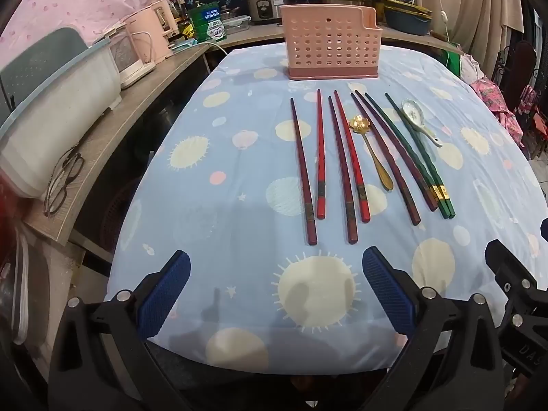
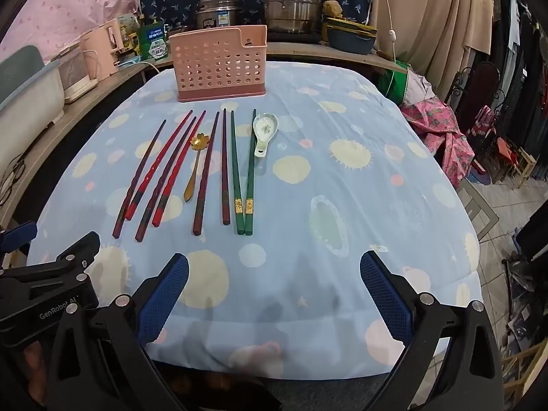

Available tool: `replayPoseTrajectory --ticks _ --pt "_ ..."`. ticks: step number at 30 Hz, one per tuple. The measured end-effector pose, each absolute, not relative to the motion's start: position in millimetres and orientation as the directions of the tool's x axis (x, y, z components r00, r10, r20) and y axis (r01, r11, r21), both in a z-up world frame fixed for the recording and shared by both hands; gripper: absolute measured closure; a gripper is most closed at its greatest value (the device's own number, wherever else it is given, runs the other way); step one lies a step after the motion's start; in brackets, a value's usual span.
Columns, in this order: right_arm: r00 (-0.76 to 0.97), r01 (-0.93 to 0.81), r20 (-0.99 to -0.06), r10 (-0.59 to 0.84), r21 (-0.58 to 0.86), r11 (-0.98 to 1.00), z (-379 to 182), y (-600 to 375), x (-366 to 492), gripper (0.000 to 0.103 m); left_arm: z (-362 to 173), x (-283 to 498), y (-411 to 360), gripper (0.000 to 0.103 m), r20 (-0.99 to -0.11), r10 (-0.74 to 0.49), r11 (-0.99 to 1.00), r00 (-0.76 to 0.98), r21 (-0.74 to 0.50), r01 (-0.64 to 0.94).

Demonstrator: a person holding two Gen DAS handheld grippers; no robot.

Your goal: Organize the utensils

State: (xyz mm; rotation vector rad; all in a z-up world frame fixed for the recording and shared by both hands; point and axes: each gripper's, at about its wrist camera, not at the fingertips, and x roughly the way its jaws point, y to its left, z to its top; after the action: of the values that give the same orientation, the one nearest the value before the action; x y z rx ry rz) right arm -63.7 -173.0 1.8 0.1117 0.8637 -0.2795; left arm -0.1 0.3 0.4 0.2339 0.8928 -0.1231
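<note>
Several chopsticks lie side by side on the blue patterned tablecloth (image 1: 239,233): red and dark red ones (image 1: 320,157) (image 2: 171,167), dark ones, and a green pair (image 1: 416,157) (image 2: 241,171). Among them rests a gold spoon (image 1: 371,152) (image 2: 193,167). A white ceramic spoon (image 1: 416,118) (image 2: 263,130) lies beside the green pair. A pink perforated utensil holder (image 1: 330,41) (image 2: 219,63) stands upright at the far end. My left gripper (image 1: 275,263) and right gripper (image 2: 274,263) both hover open over the near table edge, nothing between their blue pads.
A wooden counter on the left holds a white tub (image 1: 51,102), glasses (image 1: 63,181) and a pink kettle (image 1: 154,34). Steel pots (image 2: 291,3) stand behind the table. Clothes and a pink cloth (image 2: 438,130) sit to the right. The right gripper's body (image 1: 513,291) shows at the left view's right edge.
</note>
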Motion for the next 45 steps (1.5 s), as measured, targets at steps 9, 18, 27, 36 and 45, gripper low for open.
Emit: replayPoseTrajectory --ticks 9,18,27,36,45 --pt "0.614 0.289 -0.765 -0.195 -0.012 0.957 -2.7 -173.6 -64.5 0.007 1.6 -1.1 0.5 0.007 -0.785 -0.008 0.967 0.62 0.151 0.204" --pt "0.613 0.289 -0.766 -0.193 -0.01 0.957 -0.1 -173.0 -64.1 0.007 -0.7 0.6 0.5 0.007 -0.786 -0.011 0.968 0.618 0.148 0.205" --pt "0.613 0.289 -0.766 -0.193 -0.01 0.957 -0.2 -172.7 -64.6 0.007 -3.8 -1.4 5.2 0.007 -0.79 -0.011 0.968 0.613 0.146 0.205" --pt "0.613 0.289 -0.766 -0.192 -0.008 0.957 0.5 -172.3 -64.8 0.007 -3.2 -0.8 5.2 0.007 -0.791 -0.012 0.968 0.611 0.144 0.205" --pt "0.613 0.289 -0.767 -0.192 -0.008 0.957 1.0 -174.1 -65.2 0.007 -3.9 0.4 6.1 0.007 -0.792 -0.013 0.968 0.611 0.142 0.205"
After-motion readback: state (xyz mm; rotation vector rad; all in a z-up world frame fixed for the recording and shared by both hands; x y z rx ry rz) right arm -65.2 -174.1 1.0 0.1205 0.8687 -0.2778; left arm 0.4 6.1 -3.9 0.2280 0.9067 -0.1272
